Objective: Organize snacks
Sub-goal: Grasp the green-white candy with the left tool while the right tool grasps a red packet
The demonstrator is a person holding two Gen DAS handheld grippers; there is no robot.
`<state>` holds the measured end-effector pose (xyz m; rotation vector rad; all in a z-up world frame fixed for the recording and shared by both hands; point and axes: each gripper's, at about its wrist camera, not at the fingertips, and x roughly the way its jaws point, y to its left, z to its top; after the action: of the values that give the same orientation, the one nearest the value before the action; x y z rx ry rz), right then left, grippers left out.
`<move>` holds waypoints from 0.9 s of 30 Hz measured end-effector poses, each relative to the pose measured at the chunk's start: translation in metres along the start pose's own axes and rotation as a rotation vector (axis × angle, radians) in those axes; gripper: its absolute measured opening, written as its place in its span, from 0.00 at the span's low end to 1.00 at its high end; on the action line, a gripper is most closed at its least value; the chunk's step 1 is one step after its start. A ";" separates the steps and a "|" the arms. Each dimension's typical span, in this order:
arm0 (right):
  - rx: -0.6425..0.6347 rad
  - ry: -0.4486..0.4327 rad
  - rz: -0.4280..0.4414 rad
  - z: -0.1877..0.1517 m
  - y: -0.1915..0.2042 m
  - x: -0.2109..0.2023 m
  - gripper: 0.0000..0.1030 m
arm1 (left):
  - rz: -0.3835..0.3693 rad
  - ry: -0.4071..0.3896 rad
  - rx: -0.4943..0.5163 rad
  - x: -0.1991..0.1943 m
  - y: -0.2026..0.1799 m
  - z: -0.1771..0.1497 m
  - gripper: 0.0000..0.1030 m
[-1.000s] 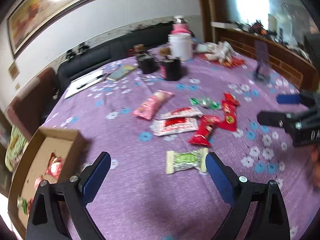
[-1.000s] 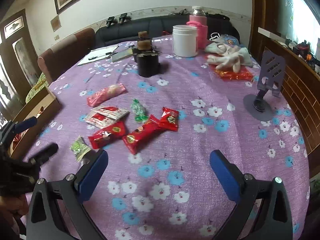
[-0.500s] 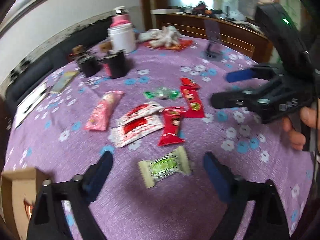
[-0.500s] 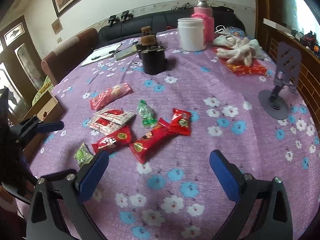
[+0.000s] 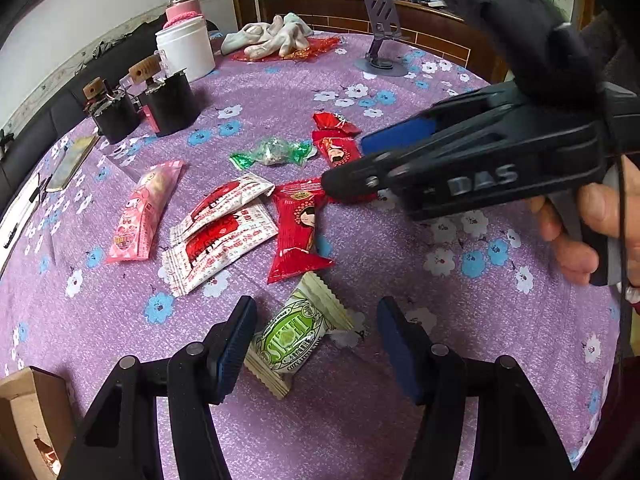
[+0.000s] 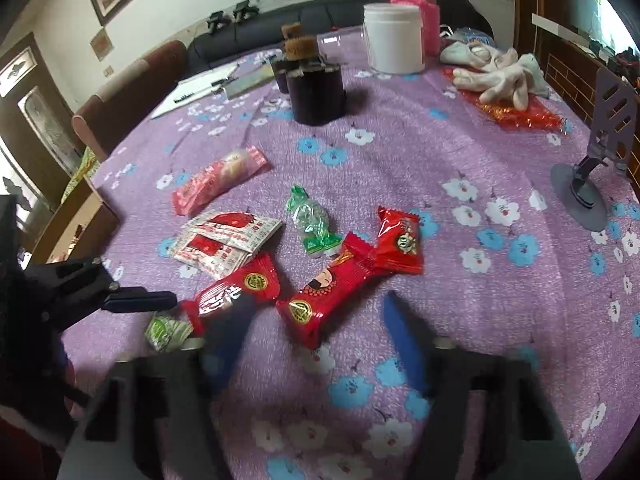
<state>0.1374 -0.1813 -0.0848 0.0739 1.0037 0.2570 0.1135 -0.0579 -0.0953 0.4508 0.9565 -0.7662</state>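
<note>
The left gripper (image 5: 314, 340) is shown spread wide, its two blue pads straddling the green-and-cream snack packet (image 5: 298, 334), which lies flat on the purple flowered tablecloth (image 5: 400, 432); the left pad appears to touch or nearly touch the packet's edge, while the right pad stands apart from it. The right gripper (image 6: 316, 332) is likewise spread, nothing being held, and is poised over the long red packet (image 6: 330, 298), which is seen just beyond the green-and-cream packet. Taking that packet as landmark, a second red packet (image 5: 298, 232) lies directly behind it with one crimped end almost touching it, two white-and-red sachets (image 5: 222, 232) are found behind and to the left, a pink packet (image 5: 142, 210) further left, and a green twisted candy (image 5: 274, 152) well behind. A cardboard box (image 5: 24, 416), judged to be the destination, is seen at the near left, with the packet still outside it. Several risks are judged likely: the packet lies skewed between the pads, so it may be pinched by a corner and rotated or dropped; the thin wrapper may be crushed or may slip; the neighbouring red packet may be dragged along; and, both grippers being close together over the same cluster, a collision may be caused.
</note>
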 end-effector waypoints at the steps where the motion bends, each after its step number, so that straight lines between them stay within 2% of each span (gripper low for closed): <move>1: 0.006 0.013 -0.003 0.001 0.001 0.005 0.49 | 0.001 0.002 0.000 0.000 -0.001 0.000 0.64; 9: 0.003 0.021 -0.040 0.006 0.007 0.012 0.49 | 0.005 0.013 -0.059 0.004 0.001 0.005 0.64; 12: -0.017 0.021 -0.062 0.007 0.009 0.013 0.43 | 0.019 0.014 -0.086 0.004 0.002 0.006 0.63; 14: -0.025 0.020 -0.064 0.006 0.008 0.012 0.39 | 0.025 0.012 -0.101 0.004 0.004 0.007 0.55; 15: -0.026 0.020 -0.066 0.006 0.008 0.012 0.32 | 0.031 0.012 -0.109 0.004 0.005 0.007 0.51; 16: -0.024 0.019 -0.063 0.006 0.007 0.011 0.29 | 0.034 0.011 -0.116 0.003 0.007 0.007 0.39; 19: -0.025 0.022 -0.052 0.005 0.005 0.010 0.25 | 0.033 0.014 -0.106 0.002 0.006 0.005 0.36; 20: -0.024 0.021 -0.048 0.004 0.005 0.010 0.25 | 0.032 0.014 -0.105 0.001 0.005 0.004 0.32; 27: -0.026 0.009 -0.024 0.000 0.007 0.005 0.19 | 0.033 0.011 -0.112 -0.003 0.001 -0.001 0.29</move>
<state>0.1384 -0.1730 -0.0881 0.0371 1.0092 0.2486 0.1130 -0.0555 -0.0936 0.3720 0.9944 -0.6776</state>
